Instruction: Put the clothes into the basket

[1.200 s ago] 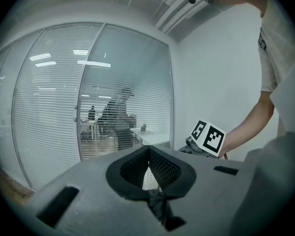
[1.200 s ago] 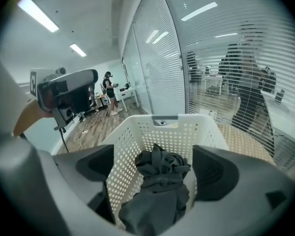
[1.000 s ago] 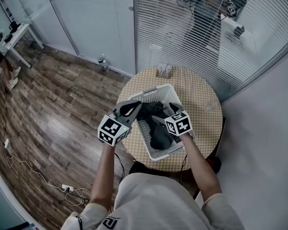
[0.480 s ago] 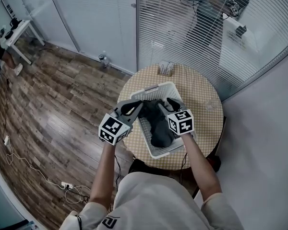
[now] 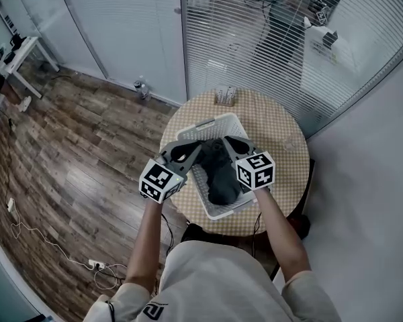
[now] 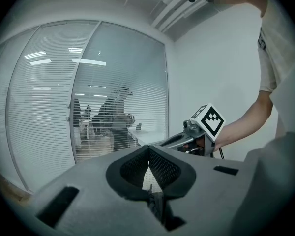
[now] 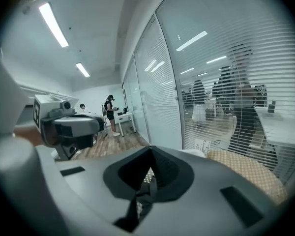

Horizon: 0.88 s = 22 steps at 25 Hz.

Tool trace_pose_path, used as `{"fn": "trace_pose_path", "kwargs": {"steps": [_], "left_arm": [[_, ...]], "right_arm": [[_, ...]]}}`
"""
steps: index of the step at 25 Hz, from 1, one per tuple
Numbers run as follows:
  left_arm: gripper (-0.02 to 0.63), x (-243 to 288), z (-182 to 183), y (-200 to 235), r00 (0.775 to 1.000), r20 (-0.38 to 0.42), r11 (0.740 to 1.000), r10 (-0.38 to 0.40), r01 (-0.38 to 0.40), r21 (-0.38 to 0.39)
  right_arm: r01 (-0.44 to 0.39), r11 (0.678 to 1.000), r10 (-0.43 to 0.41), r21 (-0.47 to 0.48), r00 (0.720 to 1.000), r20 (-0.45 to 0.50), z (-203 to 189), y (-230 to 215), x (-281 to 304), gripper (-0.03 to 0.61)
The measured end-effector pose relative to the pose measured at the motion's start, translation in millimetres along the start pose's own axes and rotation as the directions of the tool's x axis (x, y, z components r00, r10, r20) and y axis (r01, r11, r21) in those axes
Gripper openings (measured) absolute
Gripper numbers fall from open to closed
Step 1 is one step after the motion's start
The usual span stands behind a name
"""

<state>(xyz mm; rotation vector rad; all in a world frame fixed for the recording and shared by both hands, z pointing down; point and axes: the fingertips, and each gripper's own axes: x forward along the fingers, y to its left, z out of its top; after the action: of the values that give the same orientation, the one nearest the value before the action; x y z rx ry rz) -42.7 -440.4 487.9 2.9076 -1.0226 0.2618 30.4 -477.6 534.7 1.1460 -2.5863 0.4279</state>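
Clothes (image 5: 219, 173) look soft and light; we would pinch a raised fold. Left tongs (image 6: 148, 148) and right tongs (image 7: 150, 150) are clenched, empty.

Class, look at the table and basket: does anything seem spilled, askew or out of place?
Nothing stands out: the dark clothes lie inside the upright white basket, which sits on the round table.

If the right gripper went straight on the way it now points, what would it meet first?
Likely nothing close: the right gripper points level above the white basket and round table, so the glass wall with blinds looks first in line, though depth is unclear.
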Motion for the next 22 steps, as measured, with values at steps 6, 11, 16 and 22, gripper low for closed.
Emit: {"fn": "trace_pose_path", "kwargs": {"steps": [6,11,16,22], "left_arm": [[0.013,18.0,9.7,-20.5,0.999,-0.004,0.998,-0.051,0.052,0.022],[0.013,30.3,24.3,-37.7,0.997,0.012,0.997,-0.077,0.077,0.027],[0.013,36.5,40.3,-55.1,0.996,0.034,0.996,-0.081,0.08,0.033],[0.012,16.4,43.8,-78.9,0.998,0.041,0.998,-0.055,0.054,0.027]], "right_arm": [[-0.007,1.0,0.009,-0.03,0.997,0.074,25.7,1.7,-34.3,0.018],[-0.007,1.0,0.012,-0.028,0.988,0.155,46.8,0.9,-72.5,0.018],[-0.01,1.0,0.013,-0.019,0.977,0.213,57.0,2.7,-103.9,0.018],[-0.01,1.0,0.01,-0.001,0.967,0.256,54.3,26.0,-130.8,0.018]]}}
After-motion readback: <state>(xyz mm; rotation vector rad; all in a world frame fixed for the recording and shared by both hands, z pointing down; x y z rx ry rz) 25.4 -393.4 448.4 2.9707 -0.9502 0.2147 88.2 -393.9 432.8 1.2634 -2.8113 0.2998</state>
